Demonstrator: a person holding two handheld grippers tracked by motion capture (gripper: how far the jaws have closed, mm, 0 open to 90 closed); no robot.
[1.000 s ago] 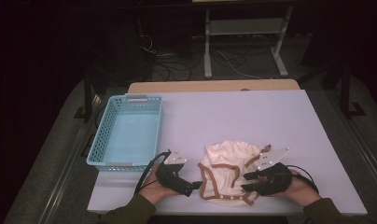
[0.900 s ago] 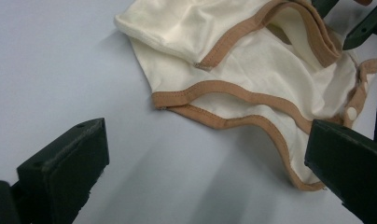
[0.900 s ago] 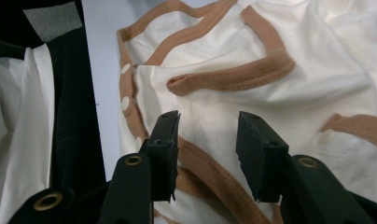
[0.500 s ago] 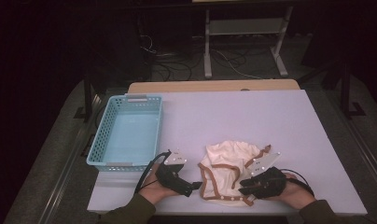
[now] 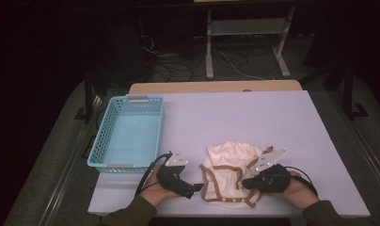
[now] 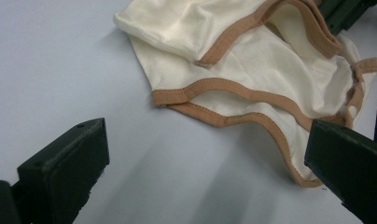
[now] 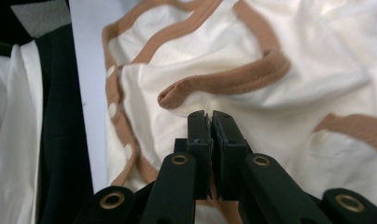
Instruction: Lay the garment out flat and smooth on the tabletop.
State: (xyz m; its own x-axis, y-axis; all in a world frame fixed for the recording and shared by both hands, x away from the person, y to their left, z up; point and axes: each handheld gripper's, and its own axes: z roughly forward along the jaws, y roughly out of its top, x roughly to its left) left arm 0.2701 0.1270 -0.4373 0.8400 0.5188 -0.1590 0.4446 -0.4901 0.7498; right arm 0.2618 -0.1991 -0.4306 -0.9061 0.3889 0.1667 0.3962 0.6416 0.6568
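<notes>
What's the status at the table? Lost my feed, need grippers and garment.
Left hand-held gripper open, just short of garment hem. Right hand-held gripper just closed, jaws together on cream garment. Blue basket stands apart at left, nothing in the way.

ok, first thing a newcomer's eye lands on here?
The cream baby bodysuit with tan trim, crumpled at the table's near edge between both grippers. The right gripper has just closed its jaws on the cloth; the left gripper waits open beside its hem. Next, the light blue basket, empty at the left.
</notes>
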